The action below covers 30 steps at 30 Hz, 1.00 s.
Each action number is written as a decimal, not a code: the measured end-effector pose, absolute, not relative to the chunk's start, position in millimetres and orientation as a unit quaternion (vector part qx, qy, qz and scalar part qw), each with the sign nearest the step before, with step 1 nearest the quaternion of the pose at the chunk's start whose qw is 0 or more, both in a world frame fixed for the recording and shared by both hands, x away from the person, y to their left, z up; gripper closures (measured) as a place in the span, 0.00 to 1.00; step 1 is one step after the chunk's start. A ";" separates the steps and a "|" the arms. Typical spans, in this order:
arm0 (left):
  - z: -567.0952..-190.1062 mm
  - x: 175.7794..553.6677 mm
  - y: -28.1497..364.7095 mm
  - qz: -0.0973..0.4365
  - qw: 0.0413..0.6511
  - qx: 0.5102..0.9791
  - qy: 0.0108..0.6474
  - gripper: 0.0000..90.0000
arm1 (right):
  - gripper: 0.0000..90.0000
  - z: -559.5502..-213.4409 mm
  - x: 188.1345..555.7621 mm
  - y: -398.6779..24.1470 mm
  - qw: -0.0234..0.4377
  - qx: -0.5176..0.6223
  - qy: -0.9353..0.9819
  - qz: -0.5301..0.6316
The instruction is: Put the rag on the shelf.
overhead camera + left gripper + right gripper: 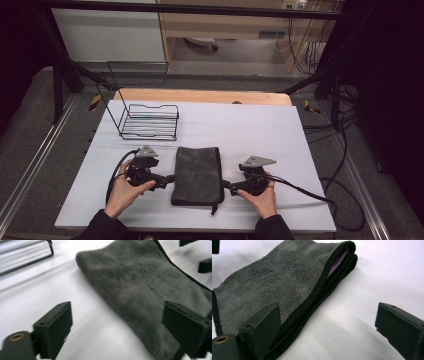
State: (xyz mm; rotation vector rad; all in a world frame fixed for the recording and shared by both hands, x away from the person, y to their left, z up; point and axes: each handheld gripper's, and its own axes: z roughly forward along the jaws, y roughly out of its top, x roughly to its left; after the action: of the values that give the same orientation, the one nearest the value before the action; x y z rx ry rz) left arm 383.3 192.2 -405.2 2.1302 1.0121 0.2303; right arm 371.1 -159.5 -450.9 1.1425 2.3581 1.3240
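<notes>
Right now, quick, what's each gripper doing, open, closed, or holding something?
Left gripper: open, holding nothing, at the folded grey towel's left edge.
Right gripper: open, holding nothing, at the towel's right edge.

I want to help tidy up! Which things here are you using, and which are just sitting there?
Using:
grey folded towel
left gripper, open
right gripper, open

Just sitting there:
black wire rack
white table
</notes>
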 end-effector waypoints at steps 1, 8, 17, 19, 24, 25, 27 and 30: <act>-404.6 386.2 191.4 0.089 0.375 0.832 0.398 0.08 | 0.07 -450.9 371.3 -159.6 0.103 0.387 0.799 0.449; -403.3 402.5 189.6 0.112 0.381 0.822 0.409 0.11 | 0.05 -452.0 371.6 -159.2 0.105 0.386 0.800 0.447; -404.9 425.1 183.4 0.123 0.393 0.805 0.428 0.17 | 0.05 -452.1 370.7 -158.9 0.104 0.388 0.800 0.446; -405.9 431.2 180.9 0.126 0.393 0.800 0.435 0.19 | 0.05 -452.3 371.1 -159.1 0.106 0.387 0.801 0.445; -409.0 444.4 173.6 0.137 0.384 0.797 0.446 0.26 | 0.04 -452.7 371.1 -159.1 0.107 0.388 0.801 0.442; -410.4 447.2 171.9 0.135 0.382 0.796 0.449 0.28 | 0.04 -452.7 371.1 -159.1 0.107 0.388 0.802 0.442; -412.9 450.6 169.8 0.133 0.380 0.795 0.453 0.31 | 0.04 -452.7 371.0 -159.1 0.107 0.388 0.802 0.441; -418.8 455.0 166.2 0.130 0.372 0.797 0.458 0.38 | 0.04 -452.9 371.0 -159.0 0.107 0.388 0.802 0.442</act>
State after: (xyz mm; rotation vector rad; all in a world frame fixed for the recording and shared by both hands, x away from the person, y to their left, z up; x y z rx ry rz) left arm 455.0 166.2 -418.8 2.0432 1.1733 0.3336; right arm 371.0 -159.0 -452.9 1.1434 2.3598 1.3012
